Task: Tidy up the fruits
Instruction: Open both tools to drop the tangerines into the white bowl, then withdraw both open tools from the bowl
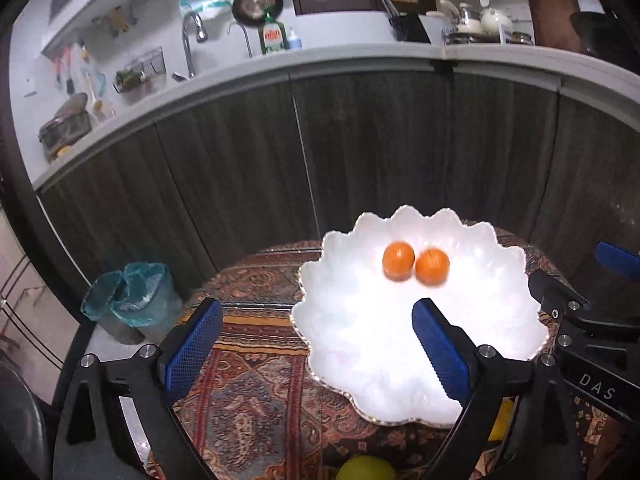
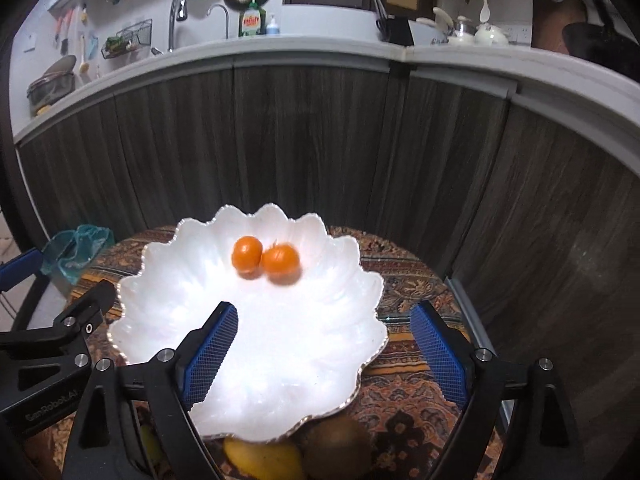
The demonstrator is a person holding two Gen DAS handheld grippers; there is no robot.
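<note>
— Blue mesh pads on both my grippers, and nothing between them. My left gripper (image 1: pixel 316 346) is spread wide, one pad over the patterned cloth (image 1: pixel 256 396), the other over the near part of the bowl (image 1: pixel 516 288). My right gripper (image 2: pixel 324 354) is spread wide too, left pad over the bowl's white floor, right pad over the cloth beyond its rim.

— And the fruit?

— Two small oranges (image 1: pixel 416 265) lie touching on the far half of the bowl, well clear of every pad. The bowl is glossy, pearly white, shallow, with a scalloped gold-edged rim. A yellow fruit (image 2: pixel 264 460) and a brown fuzzy one (image 2: pixel 336 446) lie on the cloth at the bowl's near edge, beneath my right gripper; a green-yellow one (image 1: pixel 366 469) lies below my left. Dark wood-grain cabinet fronts (image 2: pixel 320 140) stand behind the table.
</note>
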